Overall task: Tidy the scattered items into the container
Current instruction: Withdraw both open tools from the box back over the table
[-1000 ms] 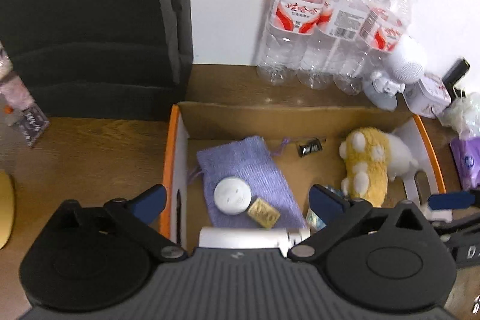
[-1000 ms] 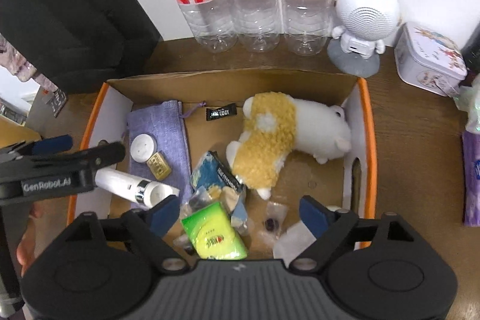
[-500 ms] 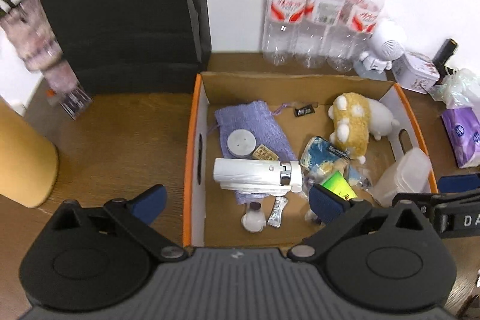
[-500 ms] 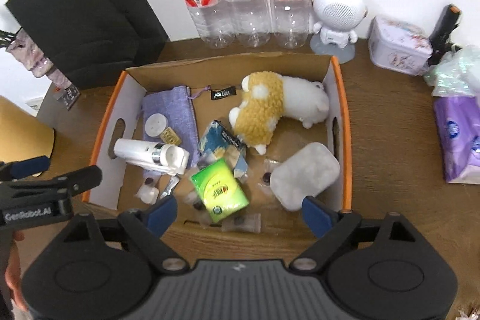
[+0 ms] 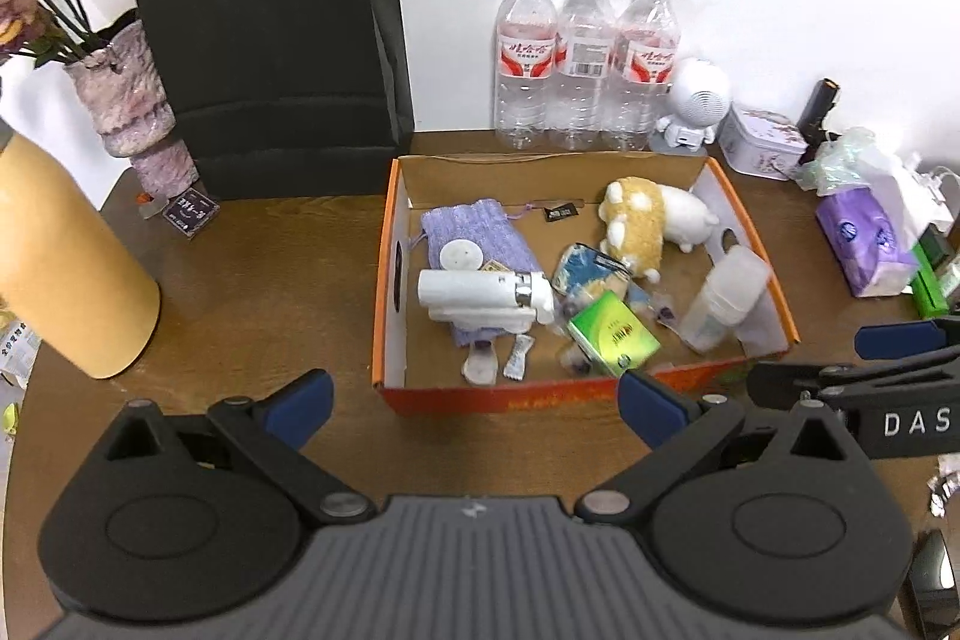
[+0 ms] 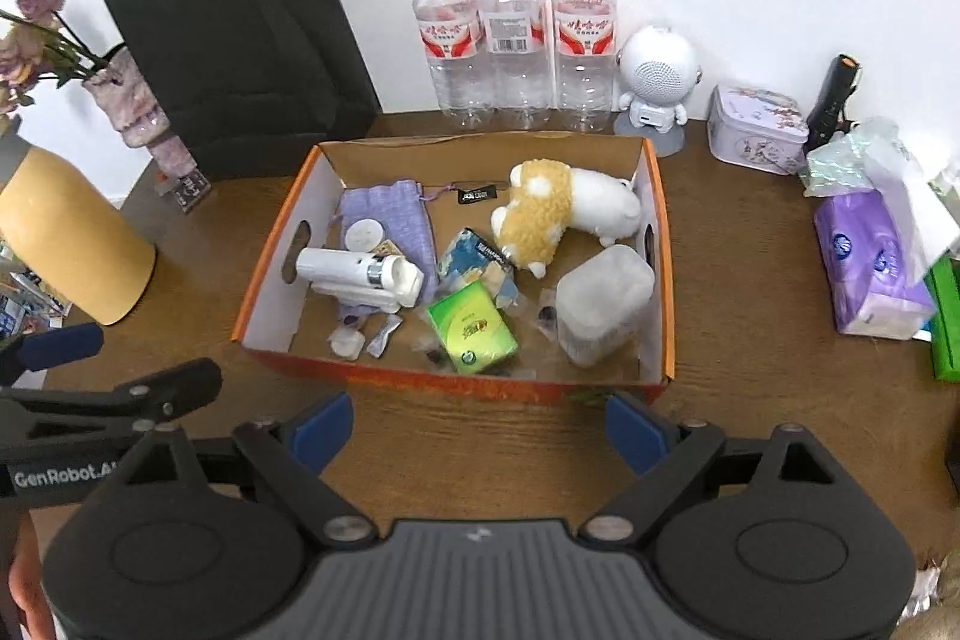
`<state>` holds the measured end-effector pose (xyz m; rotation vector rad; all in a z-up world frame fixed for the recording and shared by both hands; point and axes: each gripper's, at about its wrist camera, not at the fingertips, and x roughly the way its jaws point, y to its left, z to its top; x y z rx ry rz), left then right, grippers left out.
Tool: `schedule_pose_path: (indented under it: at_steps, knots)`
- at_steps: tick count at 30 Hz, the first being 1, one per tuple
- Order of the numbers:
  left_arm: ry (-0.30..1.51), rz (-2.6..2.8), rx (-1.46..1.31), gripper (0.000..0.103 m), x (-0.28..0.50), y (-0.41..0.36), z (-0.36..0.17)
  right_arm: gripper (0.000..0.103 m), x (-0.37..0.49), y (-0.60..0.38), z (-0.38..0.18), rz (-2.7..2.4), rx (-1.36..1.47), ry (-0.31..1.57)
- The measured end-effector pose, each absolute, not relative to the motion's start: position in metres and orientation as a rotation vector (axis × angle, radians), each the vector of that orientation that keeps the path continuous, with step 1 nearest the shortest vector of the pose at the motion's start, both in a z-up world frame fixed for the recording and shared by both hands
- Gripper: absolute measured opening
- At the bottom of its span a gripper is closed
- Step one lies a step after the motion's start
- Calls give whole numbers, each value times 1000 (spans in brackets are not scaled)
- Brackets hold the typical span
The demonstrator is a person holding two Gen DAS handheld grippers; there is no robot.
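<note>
Gripper (image 6: 477, 427) open, box (image 6: 456, 381) ahead.

Readable lettering on the two grippers

The right gripper (image 5: 888, 370) shows "DAS", cut off at the frame edge; the left gripper (image 6: 114, 388) reads "GenRobot.AI", its last letters perhaps partly hidden.

Right claw (image 6: 477, 427) spread wide, nothing between its blue tips, held over bare bench (image 6: 750, 316) just in front of orange-edged cardboard box (image 6: 666, 280). Inside the box: plush toy (image 6: 561, 214), lilac pouch (image 6: 393, 214), white cylinder device (image 6: 354, 271), green packet (image 6: 474, 328), frosted lidded tub (image 6: 603, 304). Left claw (image 6: 102, 376) visible at lower left. Three water bottles (image 6: 516, 34) behind the box.
</note>
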<state>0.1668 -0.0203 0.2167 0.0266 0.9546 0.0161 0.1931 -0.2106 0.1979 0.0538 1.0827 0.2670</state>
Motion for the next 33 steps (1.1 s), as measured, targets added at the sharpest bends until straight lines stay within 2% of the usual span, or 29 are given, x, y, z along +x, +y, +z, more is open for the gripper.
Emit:
schedule_pose_path:
  at_steps: [12, 17, 28, 30, 33]
  knots:
    - [874, 23, 20, 103, 104, -19, 229, 93, 133, -213, 209, 271, 84, 976]
    - [745, 57, 22, 103, 69, -17, 220, 93, 101, -221, 198, 266, 129, 869]
    - [389, 176, 86, 103, -29, -29, 108, 99, 7, -238, 102, 240, 32, 521]
    - [381, 186, 63, 103, -42, -28, 88, 102, -8, -244, 80, 241, 64, 505]
    - [459, 153, 20, 103, -48, -22, 61, 103, -17, -245, 51, 217, 89, 551]
